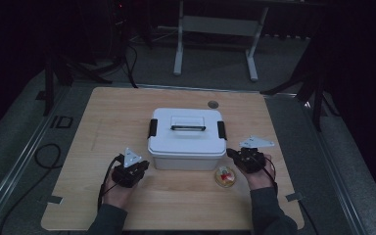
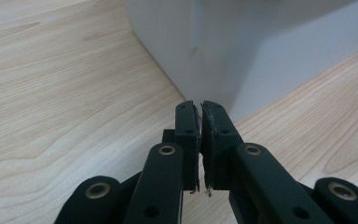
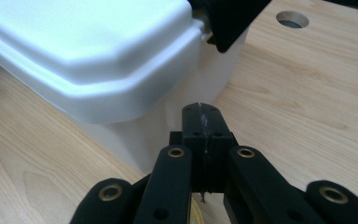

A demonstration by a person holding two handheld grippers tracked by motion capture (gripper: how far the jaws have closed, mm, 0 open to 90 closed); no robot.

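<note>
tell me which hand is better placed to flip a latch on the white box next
Probably the right. The right gripper sits just below the black latch on its side of the white box, and that latch looms close in the right gripper view. The left gripper faces the box's lower front corner. Both jaws are shut.

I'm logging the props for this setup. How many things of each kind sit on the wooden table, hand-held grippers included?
White lidded storage box: 1
Small round clear container with red and yellow contents: 1
Hand-held grippers, left gripper and right gripper: 2
Total: 4
</note>
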